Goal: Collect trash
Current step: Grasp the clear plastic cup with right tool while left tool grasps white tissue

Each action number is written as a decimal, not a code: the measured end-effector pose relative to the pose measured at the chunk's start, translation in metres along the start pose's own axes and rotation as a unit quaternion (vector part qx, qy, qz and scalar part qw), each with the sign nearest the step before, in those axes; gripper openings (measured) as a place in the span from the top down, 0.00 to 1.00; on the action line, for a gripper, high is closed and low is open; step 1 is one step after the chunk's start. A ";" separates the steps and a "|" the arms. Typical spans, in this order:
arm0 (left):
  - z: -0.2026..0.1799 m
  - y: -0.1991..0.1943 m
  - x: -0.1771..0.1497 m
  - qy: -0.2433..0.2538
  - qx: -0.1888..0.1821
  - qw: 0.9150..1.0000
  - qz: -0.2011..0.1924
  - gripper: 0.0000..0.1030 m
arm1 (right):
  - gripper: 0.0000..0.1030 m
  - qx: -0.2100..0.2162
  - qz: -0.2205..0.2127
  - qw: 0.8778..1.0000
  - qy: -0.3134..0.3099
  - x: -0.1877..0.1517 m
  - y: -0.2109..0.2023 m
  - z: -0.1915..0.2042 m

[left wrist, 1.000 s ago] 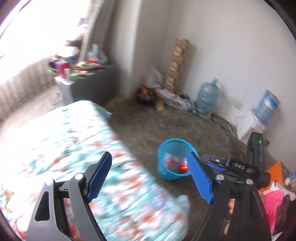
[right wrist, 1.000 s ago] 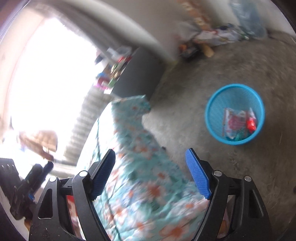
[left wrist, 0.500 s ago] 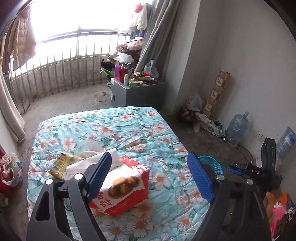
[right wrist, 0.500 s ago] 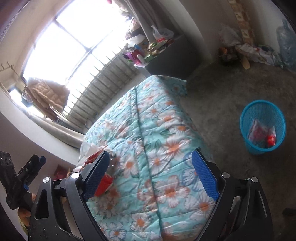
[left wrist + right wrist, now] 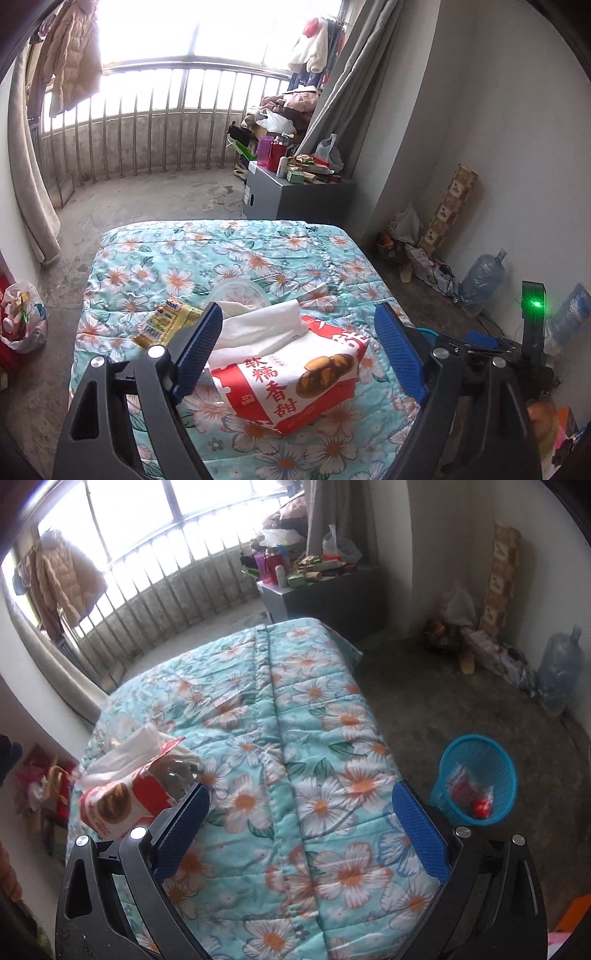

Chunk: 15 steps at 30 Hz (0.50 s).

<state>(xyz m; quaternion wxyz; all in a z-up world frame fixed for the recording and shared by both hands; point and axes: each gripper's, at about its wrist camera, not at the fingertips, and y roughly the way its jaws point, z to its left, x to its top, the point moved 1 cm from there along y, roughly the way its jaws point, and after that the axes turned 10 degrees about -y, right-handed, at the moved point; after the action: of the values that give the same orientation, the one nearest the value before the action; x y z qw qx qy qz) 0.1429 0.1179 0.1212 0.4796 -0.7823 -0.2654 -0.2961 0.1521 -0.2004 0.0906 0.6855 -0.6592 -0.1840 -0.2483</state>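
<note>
My left gripper (image 5: pixel 299 310) hangs open over a bed with a floral quilt (image 5: pixel 258 258). Below its fingers lies a red and white tissue pack (image 5: pixel 295 376) with white tissue sticking out. Left of it lie a yellow snack wrapper (image 5: pixel 166 321) and a clear plastic tub (image 5: pixel 238 291). My right gripper (image 5: pixel 301 790) is over the quilt (image 5: pixel 295 720) with its jaws opening and nothing between them. The tissue pack (image 5: pixel 122 801) sits by its left finger, a clear plastic piece (image 5: pixel 173 771) against it. A blue mesh basket (image 5: pixel 476 775) on the floor holds red wrappers.
A grey cabinet (image 5: pixel 295 192) crowded with bottles and boxes stands beyond the bed. A water jug (image 5: pixel 484 280) and clutter line the right wall. A full plastic bag (image 5: pixel 22 317) sits on the floor at left. A railing (image 5: pixel 147 122) closes off the balcony.
Both views swung from the floor and the blue basket up onto the bed, and the tissue pack came under the left gripper. The right jaws have spread wider.
</note>
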 end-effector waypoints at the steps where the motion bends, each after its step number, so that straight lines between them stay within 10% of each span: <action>1: 0.007 0.000 0.001 -0.006 0.002 1.000 -0.001 0.20 | 0.08 -0.008 0.002 1.000 -0.014 0.003 0.001 0.002; 5: 0.037 0.002 0.000 -0.030 0.008 1.000 -0.007 0.20 | 0.08 -0.020 -0.026 0.999 -0.031 0.011 0.000 -0.001; 15: 0.080 0.027 -0.018 -0.066 -0.031 0.997 0.026 0.20 | 0.08 0.139 -0.050 0.988 0.034 0.010 0.012 0.013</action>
<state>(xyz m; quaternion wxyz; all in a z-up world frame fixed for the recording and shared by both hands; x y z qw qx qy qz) 0.1662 0.1779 0.0635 0.4442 -0.8212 -0.2664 -0.2397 0.1681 -0.1887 0.0874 0.7631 -0.5388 -0.2260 -0.2762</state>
